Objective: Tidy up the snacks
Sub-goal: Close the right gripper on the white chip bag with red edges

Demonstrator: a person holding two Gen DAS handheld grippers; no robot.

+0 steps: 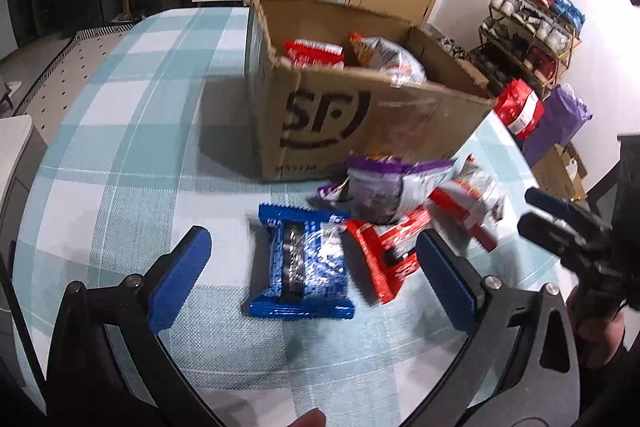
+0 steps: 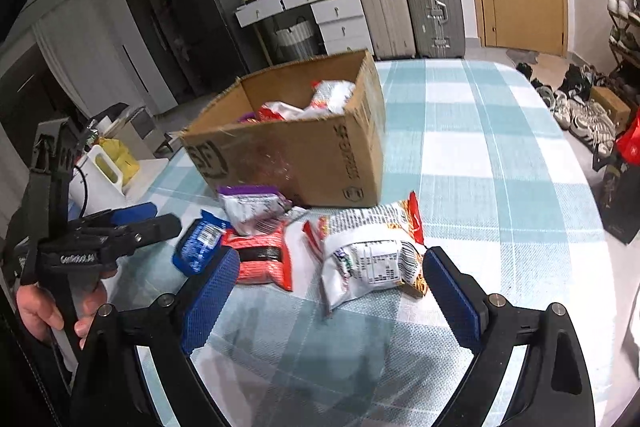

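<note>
With jaws spread and empty, the left gripper is lining up on the glossy blue snack packet and the right gripper on the white crinkled snack bag, each apparently needing closure before transfer into the open brown cardboard box.

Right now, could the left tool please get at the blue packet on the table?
Probably yes: the left tool is open with the blue packet between its pads, nothing covering it.

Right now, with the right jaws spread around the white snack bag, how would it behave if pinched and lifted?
The white snack bag looks puffy and crinkled, so it would probably squash and sag rather than stay stiff. It appears air-filled, so likely light. Its glossy film may slip, and it overlaps the red packet, which might shift.
</note>
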